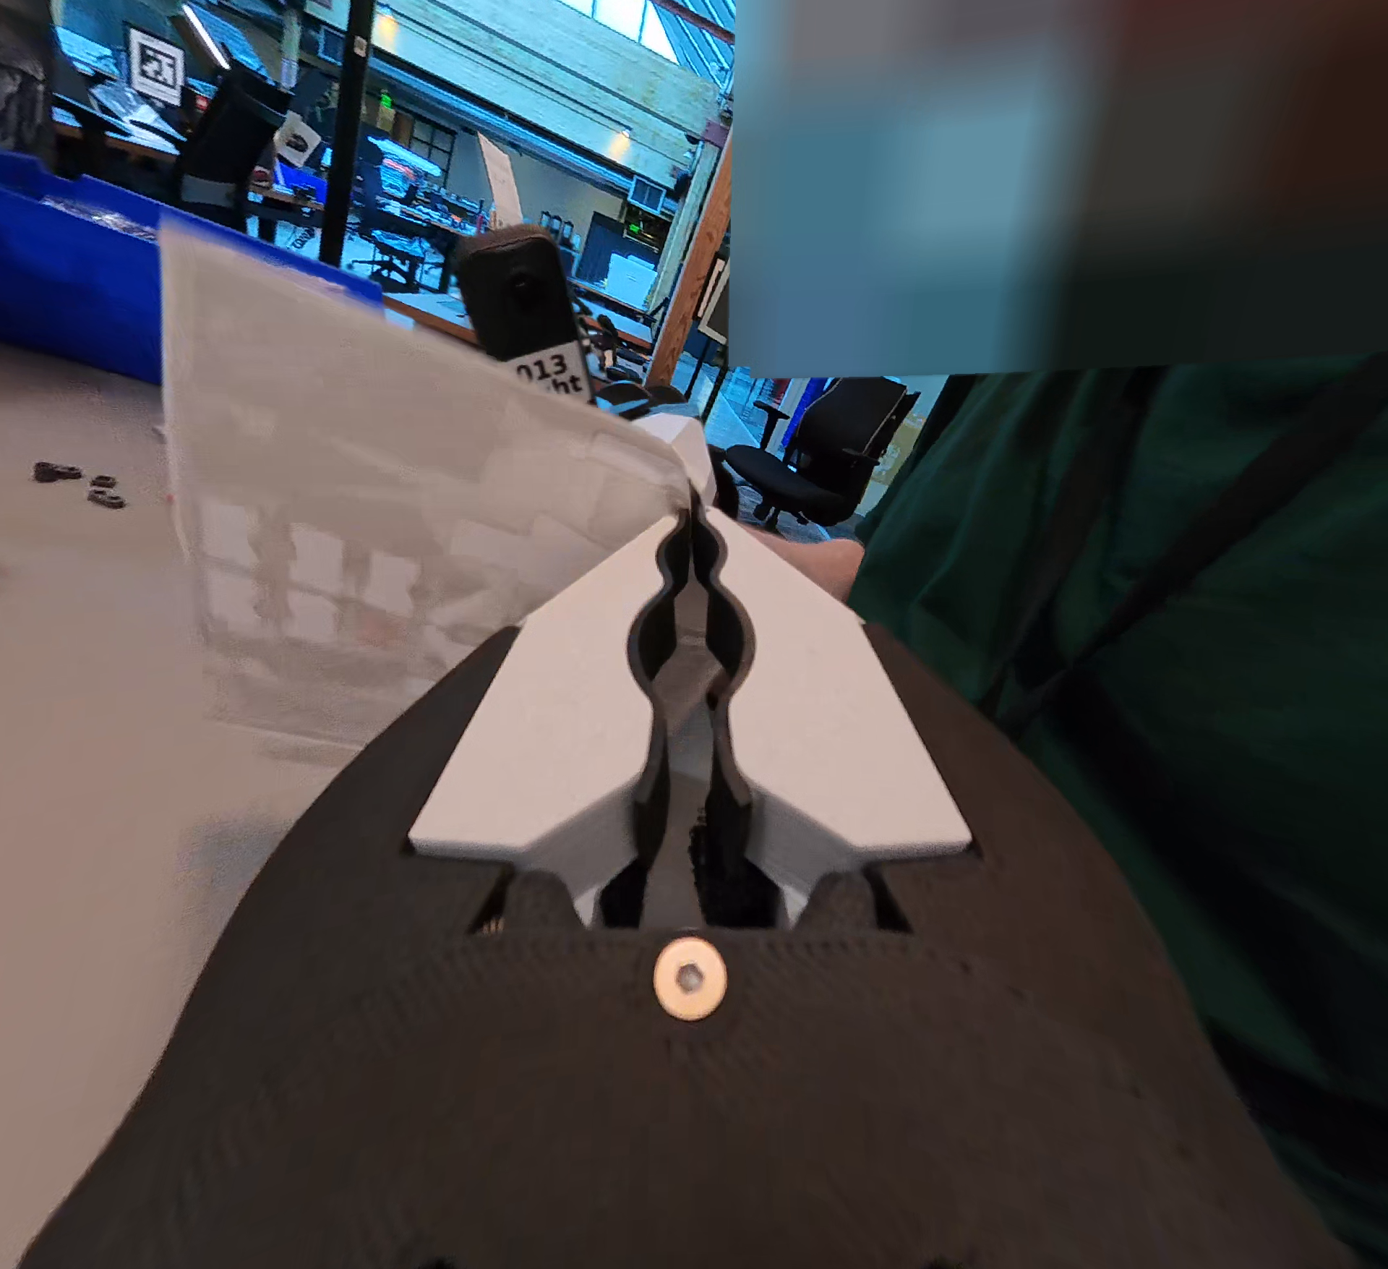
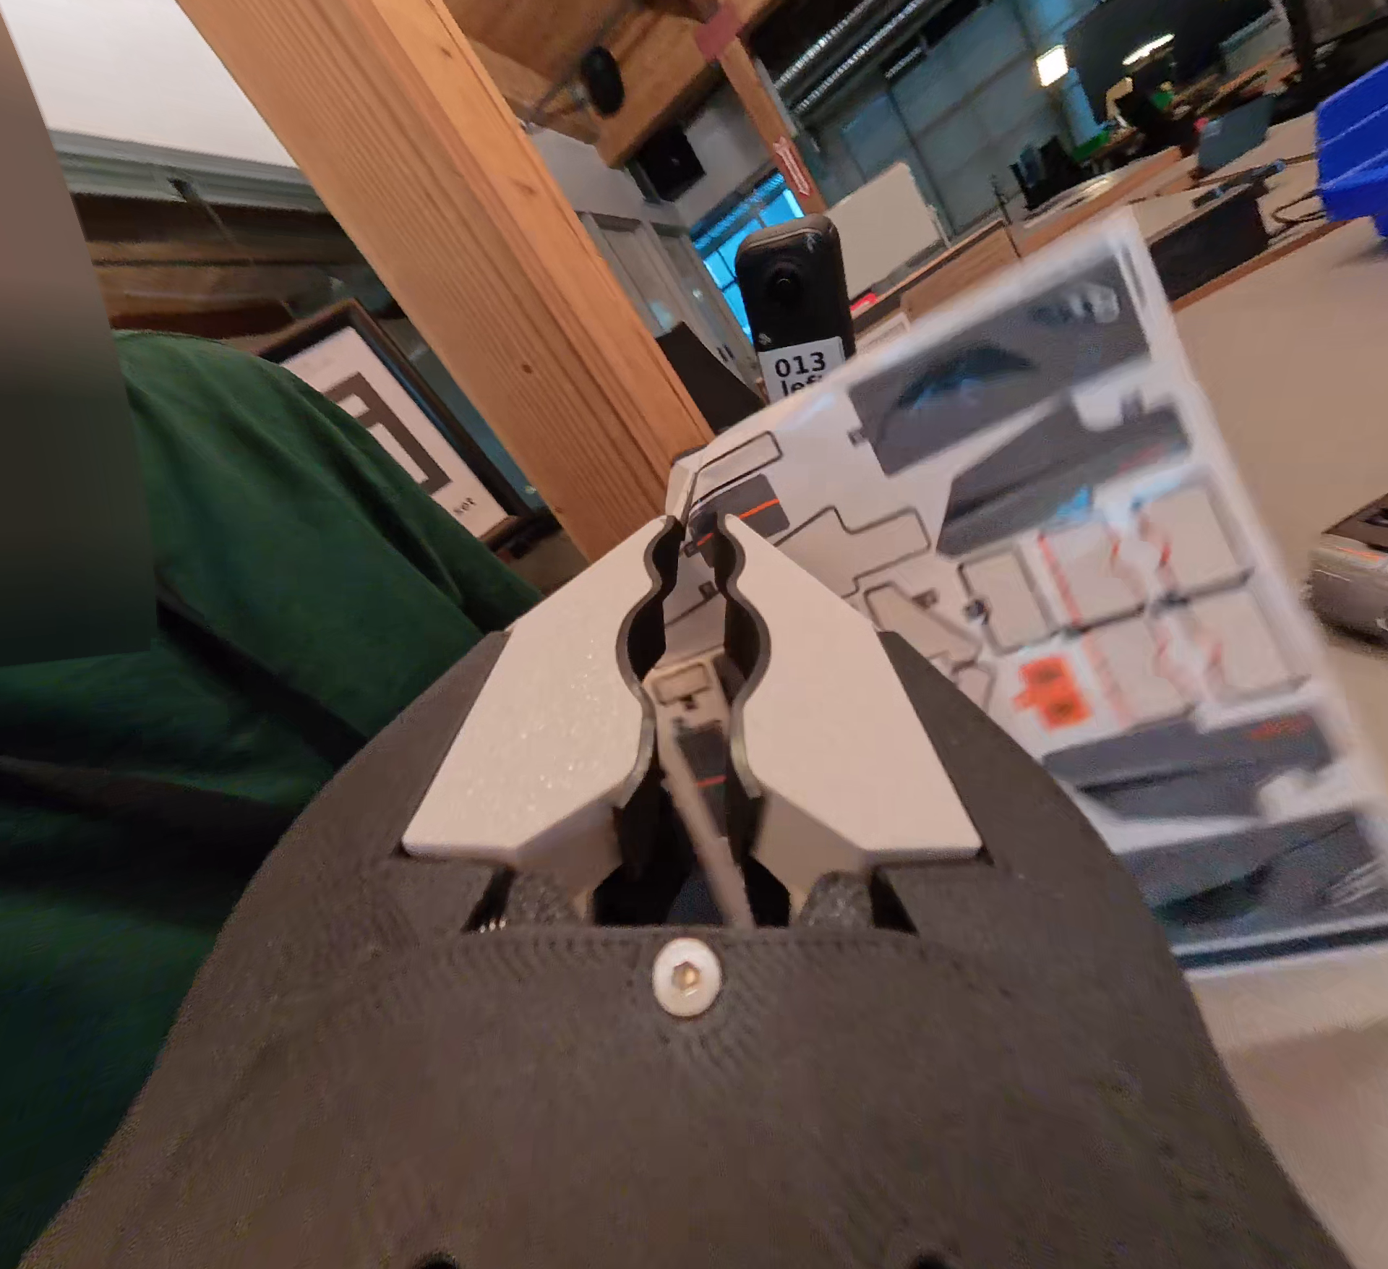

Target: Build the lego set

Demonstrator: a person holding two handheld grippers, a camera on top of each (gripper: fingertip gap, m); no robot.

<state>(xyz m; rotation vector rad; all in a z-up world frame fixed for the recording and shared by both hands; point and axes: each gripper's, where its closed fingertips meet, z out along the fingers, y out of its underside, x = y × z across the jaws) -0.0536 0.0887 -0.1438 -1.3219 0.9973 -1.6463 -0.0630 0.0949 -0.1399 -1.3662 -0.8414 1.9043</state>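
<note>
Both grippers hold one sheet of Lego building instructions up off the table. In the left wrist view my left gripper (image 1: pixel 695 519) is shut on the sheet's edge, and the sheet's pale back (image 1: pixel 390 482) spreads to the left. In the right wrist view my right gripper (image 2: pixel 700 530) is shut on the same instruction sheet, whose printed side (image 2: pixel 1089 594) spreads to the right. Each view shows the other gripper's black camera just behind the sheet (image 1: pixel 522 309) (image 2: pixel 796 301). A few small black Lego pieces (image 1: pixel 75 482) lie on the white table (image 1: pixel 75 707). Part of a grey built model (image 2: pixel 1352 572) shows at the right edge.
A blue bin (image 1: pixel 75 271) stands at the table's far side; it also shows in the right wrist view (image 2: pixel 1352 159). A person in a green shirt (image 1: pixel 1126 632) is close behind the grippers. A thick wooden beam (image 2: pixel 451 219) rises beyond the table. Left and right tips are no more than a few centimetres apart.
</note>
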